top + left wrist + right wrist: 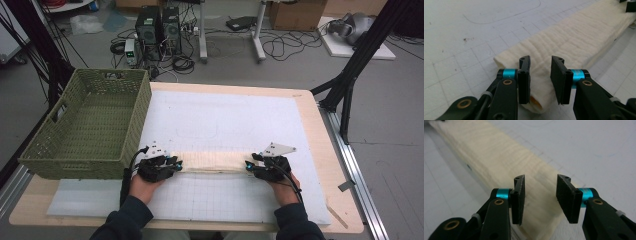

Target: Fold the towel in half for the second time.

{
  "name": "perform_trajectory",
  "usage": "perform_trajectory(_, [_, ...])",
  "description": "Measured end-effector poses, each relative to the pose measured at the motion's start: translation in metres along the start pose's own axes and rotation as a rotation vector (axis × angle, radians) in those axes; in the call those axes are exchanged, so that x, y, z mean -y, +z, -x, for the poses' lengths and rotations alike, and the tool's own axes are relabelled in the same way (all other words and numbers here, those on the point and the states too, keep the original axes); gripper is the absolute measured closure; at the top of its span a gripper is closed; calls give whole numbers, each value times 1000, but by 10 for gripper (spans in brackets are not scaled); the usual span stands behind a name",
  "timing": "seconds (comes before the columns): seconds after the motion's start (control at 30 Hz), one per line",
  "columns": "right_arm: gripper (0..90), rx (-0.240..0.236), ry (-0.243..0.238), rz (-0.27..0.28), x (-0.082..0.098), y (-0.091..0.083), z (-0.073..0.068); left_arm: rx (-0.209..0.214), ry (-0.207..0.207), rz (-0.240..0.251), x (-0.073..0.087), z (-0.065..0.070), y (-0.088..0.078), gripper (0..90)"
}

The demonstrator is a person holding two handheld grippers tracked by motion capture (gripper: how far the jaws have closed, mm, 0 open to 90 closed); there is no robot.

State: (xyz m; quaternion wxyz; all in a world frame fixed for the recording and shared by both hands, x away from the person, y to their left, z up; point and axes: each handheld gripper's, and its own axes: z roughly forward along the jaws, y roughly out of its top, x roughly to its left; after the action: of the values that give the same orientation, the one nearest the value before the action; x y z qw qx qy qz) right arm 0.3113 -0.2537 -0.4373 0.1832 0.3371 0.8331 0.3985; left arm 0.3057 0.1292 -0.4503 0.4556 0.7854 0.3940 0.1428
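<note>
Cream folded towel (214,161) lies lengthwise left-to-right between both claws.

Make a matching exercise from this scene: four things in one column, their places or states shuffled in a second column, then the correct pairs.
Things:
1. green woven basket
2. folded cream cloth
3. left gripper
4. right gripper

Places or states:
A. lies as a long strip between the two grippers
B. stands at the table's left edge
C. jaws apart at the cloth's right end
D. jaws apart at the cloth's left end

Pairs: 1-B, 2-A, 3-D, 4-C
</note>
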Motion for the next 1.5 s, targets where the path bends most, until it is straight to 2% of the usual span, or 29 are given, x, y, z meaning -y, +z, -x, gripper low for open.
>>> perform_trajectory(0.1, [588,0,-3,-13,8,0,1,-10,17,-15,0,1,0,700])
perform_trajectory(0.27, [580,13,-26,-23,10,-3,0,-9,17,-16,1,0,-1,702])
perform_trajectory(0.43, [564,19,-14,-27,15,-5,3,-20,37,-23,1,2,0,704])
perform_trajectory(0.7, [538,19,6,-19,17,-6,4,-19,37,-21,1,3,-1,706])
perform_trajectory(0.8, [517,18,21,18,16,-12,5,1,41,22,1,0,-5,675])
perform_trajectory(1.0, [478,33,51,106,11,-29,8,-20,36,161,-6,-8,-22,606])
perform_trajectory(1.07, [477,42,58,130,10,-35,10,-39,32,184,-7,-10,-26,582])
perform_trajectory(1.13, [481,52,70,151,10,-40,12,-40,17,197,-7,-12,-27,559])
perform_trajectory(1.2, [542,45,70,154,10,-40,12,-36,15,184,-7,-12,-25,579])
perform_trajectory(1.3, [651,8,39,114,11,-34,8,-33,18,112,-4,-8,-18,697])
perform_trajectory(1.37, [677,-9,20,82,11,-28,6,-42,27,52,-1,-6,-12,756])
perform_trajectory(1.5, [682,-17,18,7,17,-19,5,-62,40,-22,1,-5,-8,779])
